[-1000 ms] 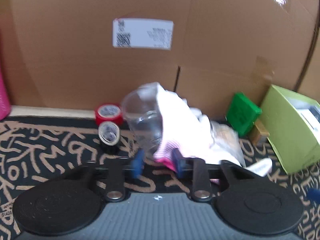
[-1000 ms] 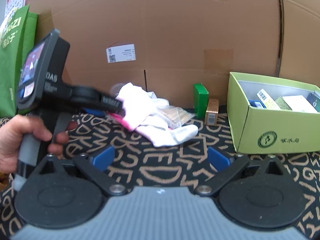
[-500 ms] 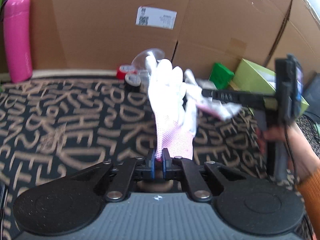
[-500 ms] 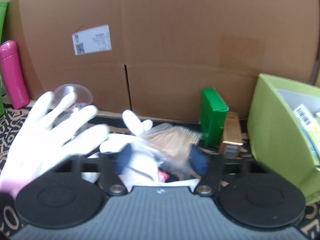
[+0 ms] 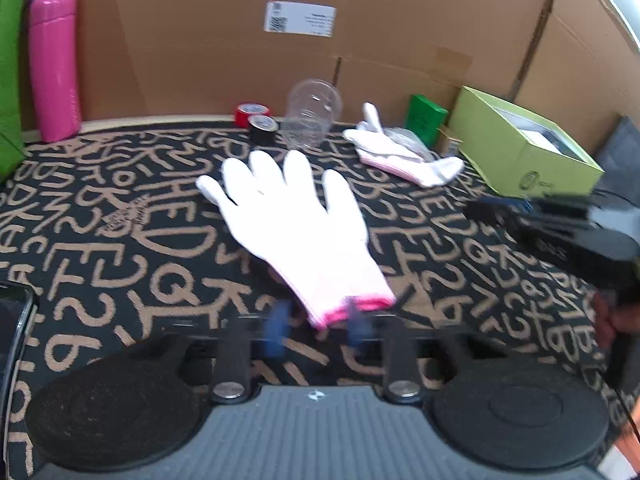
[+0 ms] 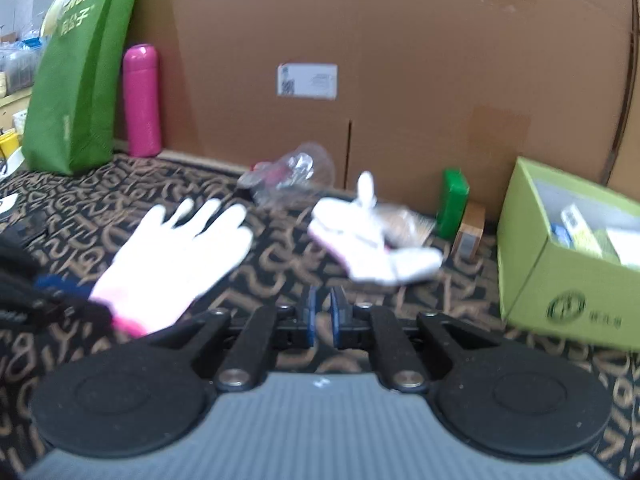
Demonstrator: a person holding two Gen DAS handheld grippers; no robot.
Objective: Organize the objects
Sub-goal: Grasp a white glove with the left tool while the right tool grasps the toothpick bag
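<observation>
Lying flat on the black mat (image 5: 120, 216) with tan letters, our white glove (image 5: 296, 220) has its fingers spread toward the cardboard wall (image 5: 400, 40) and its pink-edged cuff turned back toward us. The cuff end sits between the blue pads of our left gripper (image 5: 316, 322), whose jaws are opening and blurred; the pads stand apart at either side of the cuff and do not press it. The knit looks clean and smooth, white over the palm and fingers, shading to pale pink near the wrist, with a bright pink hem.

Our right gripper (image 6: 323, 316) has its pads pressed together with nothing between them, pointing over the mat toward a second white glove (image 6: 372, 240), which lies crumpled beside a clear bag (image 6: 408, 220) near the wall.

Farther back we see a clear plastic cup (image 5: 312, 116) on its side, a red tape roll (image 5: 250, 114) and a black tape roll (image 5: 262, 128) just beside it, a pink bottle (image 5: 54, 64) standing upright at the left, a small green box (image 5: 426, 120), and an open lime-green box (image 5: 520, 160) at the right.
</observation>
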